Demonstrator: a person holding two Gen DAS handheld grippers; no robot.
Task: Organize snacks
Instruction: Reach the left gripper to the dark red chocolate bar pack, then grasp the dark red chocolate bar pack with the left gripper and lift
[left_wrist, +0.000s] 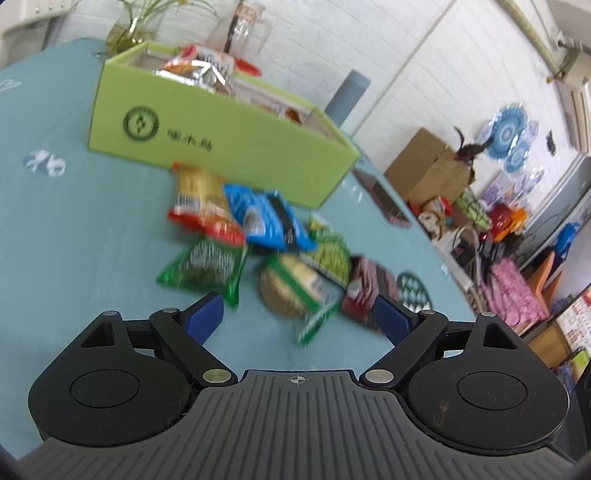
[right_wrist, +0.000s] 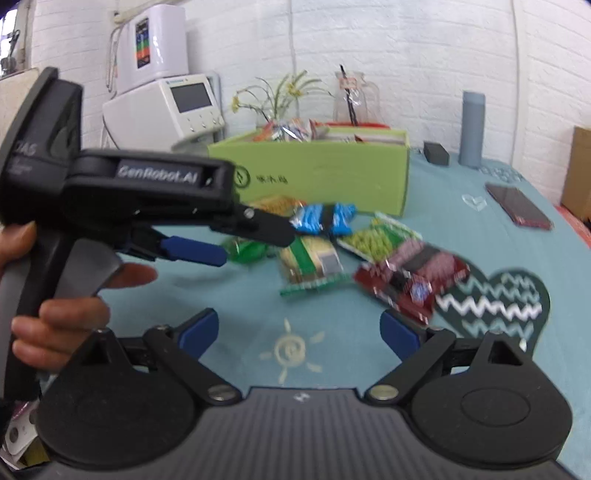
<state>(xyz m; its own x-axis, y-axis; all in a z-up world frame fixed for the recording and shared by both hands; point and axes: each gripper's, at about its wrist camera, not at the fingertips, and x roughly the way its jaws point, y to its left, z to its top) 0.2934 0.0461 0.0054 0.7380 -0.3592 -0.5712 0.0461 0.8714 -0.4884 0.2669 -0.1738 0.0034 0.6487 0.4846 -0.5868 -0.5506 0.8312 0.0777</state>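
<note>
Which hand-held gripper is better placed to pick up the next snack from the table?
Probably the left hand-held gripper: its open fingers frame the green-striped cracker packet just ahead. The right hand-held gripper, also open, sits farther back over bare tablecloth.

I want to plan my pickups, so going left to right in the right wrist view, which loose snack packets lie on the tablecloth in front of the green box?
Green packet → yellow-and-green packet → dark red packet. I left out the blue, orange and pea-green packets behind them, since they overlap this row.
</note>
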